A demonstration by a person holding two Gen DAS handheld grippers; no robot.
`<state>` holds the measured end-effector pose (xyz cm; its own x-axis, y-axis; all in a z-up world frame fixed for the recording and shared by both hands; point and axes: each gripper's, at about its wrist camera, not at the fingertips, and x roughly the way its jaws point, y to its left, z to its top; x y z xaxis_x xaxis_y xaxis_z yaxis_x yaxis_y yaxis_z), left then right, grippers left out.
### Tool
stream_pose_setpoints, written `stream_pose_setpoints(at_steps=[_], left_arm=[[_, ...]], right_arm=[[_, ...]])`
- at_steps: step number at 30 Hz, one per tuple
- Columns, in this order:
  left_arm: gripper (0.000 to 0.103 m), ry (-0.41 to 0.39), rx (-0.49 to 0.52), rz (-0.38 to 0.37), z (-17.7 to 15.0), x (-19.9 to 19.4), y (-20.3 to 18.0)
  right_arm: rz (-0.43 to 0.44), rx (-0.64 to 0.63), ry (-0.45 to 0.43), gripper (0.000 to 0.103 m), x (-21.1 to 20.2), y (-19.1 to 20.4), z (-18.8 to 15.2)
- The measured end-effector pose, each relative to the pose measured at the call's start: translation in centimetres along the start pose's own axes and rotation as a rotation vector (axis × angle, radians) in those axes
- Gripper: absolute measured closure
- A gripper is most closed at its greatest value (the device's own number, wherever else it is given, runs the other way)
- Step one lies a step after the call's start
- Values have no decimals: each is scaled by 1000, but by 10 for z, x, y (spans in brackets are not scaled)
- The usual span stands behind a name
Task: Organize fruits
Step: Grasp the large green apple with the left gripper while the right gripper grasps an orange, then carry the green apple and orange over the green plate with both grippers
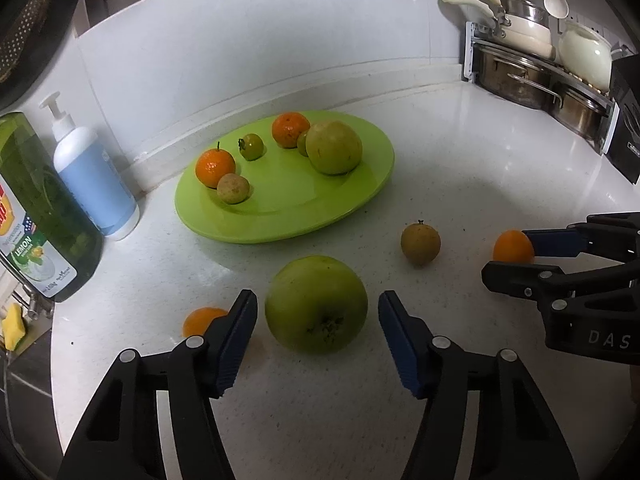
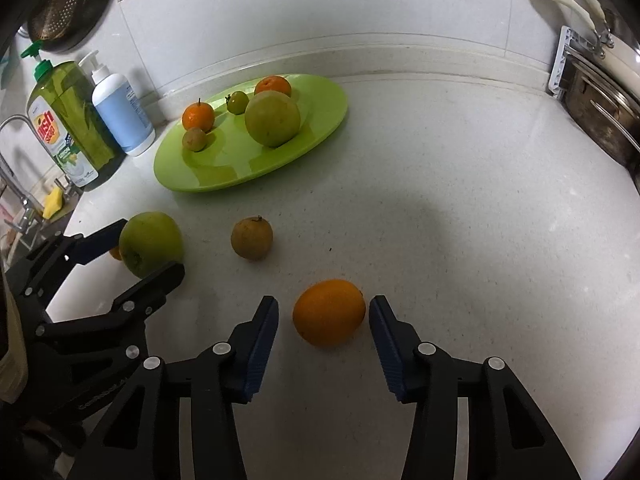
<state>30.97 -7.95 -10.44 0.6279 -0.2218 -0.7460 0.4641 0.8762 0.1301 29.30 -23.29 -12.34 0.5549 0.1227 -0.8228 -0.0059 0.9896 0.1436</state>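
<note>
A large green apple [image 1: 316, 304] lies on the white counter between the jaws of my left gripper [image 1: 317, 298], with a small gap on each side, so the gripper is open. An orange [image 2: 329, 312] lies between the jaws of my right gripper [image 2: 324, 304], also open, with the right pad almost touching it. A brownish round fruit [image 1: 420, 242] rests loose between the two grippers. A small orange fruit [image 1: 202, 320] is half hidden behind my left finger. The green plate [image 1: 280, 220] holds two mandarins, another green apple [image 1: 334, 147] and small fruits.
A green dish-soap bottle [image 1: 40, 208] and a white pump bottle [image 1: 94, 176] stand left of the plate. A rack of pots [image 1: 540, 76] and a black box [image 1: 626, 120] fill the back right corner. The counter's left edge drops to a sink with a yellow sponge [image 1: 12, 324].
</note>
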Motion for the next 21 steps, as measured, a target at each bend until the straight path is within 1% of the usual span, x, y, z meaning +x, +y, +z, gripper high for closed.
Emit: stream_pose_setpoints(at_steps=[2,4,5,7,9,12,16,21], left_arm=[[48,7,-6,-8,1,2,0],[50,7,-9,-13,1,3,1],[52,10,-11,-12,1,3,1],[53,11,-18,-14,0,4,2],[53,12,-23,-20,0,4,3],[53,19,-27,-27,1,3,4],[53,29,-62,-70,1,-2,5],[53,12,-63,-61,3,-11,5]], right_arm=[[1,1,6,57,2,-1,0],[-1,4,8,59,3,-2,0],[-2,2,8,59,3,-2,0],[-3,-2,6,61,3,-1,0],[-10,-12,5,66,3,0,0],[-1,-22,5,66,2,2,-1],[2,-37,-11,66,-2,5,-1],[9,-41,-21,66,-7,6,-1]])
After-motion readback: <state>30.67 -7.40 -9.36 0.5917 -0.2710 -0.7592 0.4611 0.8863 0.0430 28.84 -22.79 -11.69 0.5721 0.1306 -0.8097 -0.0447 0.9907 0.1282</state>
